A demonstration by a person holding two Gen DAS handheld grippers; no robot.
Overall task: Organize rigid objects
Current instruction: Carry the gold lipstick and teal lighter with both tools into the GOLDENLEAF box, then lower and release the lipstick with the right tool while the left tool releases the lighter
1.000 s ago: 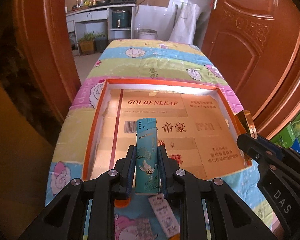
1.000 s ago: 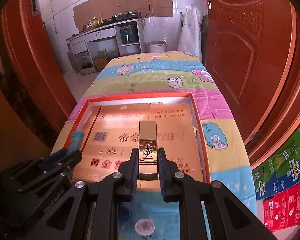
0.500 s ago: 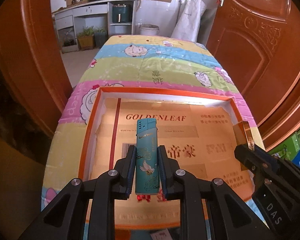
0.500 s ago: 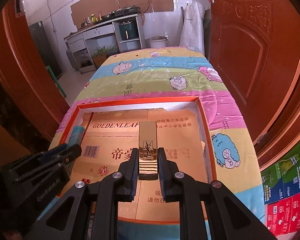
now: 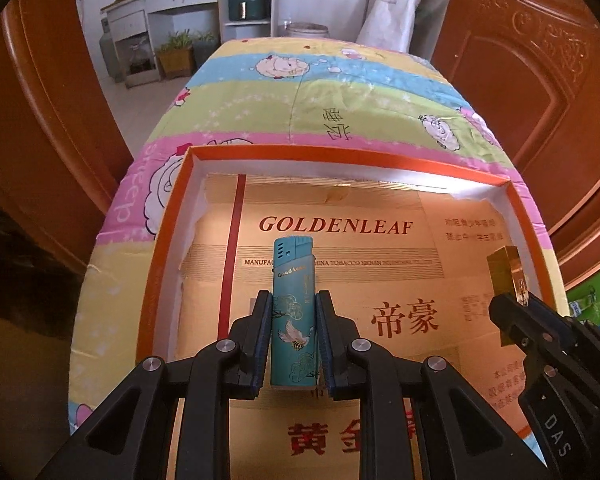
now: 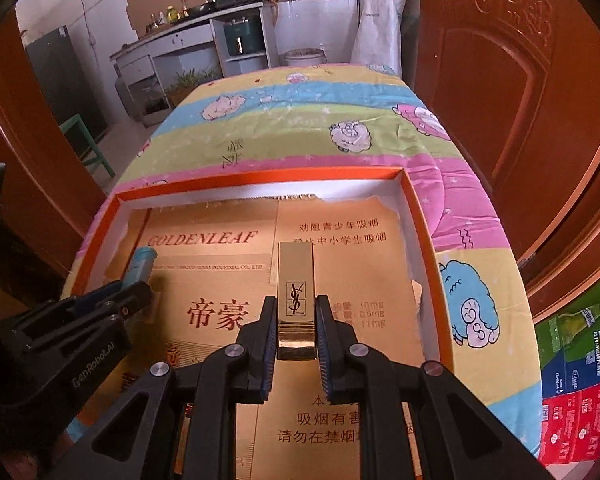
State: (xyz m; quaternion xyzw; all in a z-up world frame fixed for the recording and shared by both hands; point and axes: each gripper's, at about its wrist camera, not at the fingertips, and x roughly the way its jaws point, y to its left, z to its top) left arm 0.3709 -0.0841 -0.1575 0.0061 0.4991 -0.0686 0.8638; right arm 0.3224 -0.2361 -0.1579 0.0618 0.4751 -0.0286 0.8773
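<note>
Grippers clamp "Good Luck" lighter [image 5: 293, 316] and YSL-marked gold case [image 6: 296, 300].

Lighter [image 5: 293, 312] left of lipstick [image 6: 296, 300]

"GOLDENLEAF" and "帝豪" stand on the cardboard sheet [image 5: 340, 256], "Good Luck" on the lighter [image 5: 293, 312], "YSL" on the gold lipstick [image 6: 296, 300]

Two wrist views close above (and sharing) the orange tray [image 5: 168, 240].
</note>
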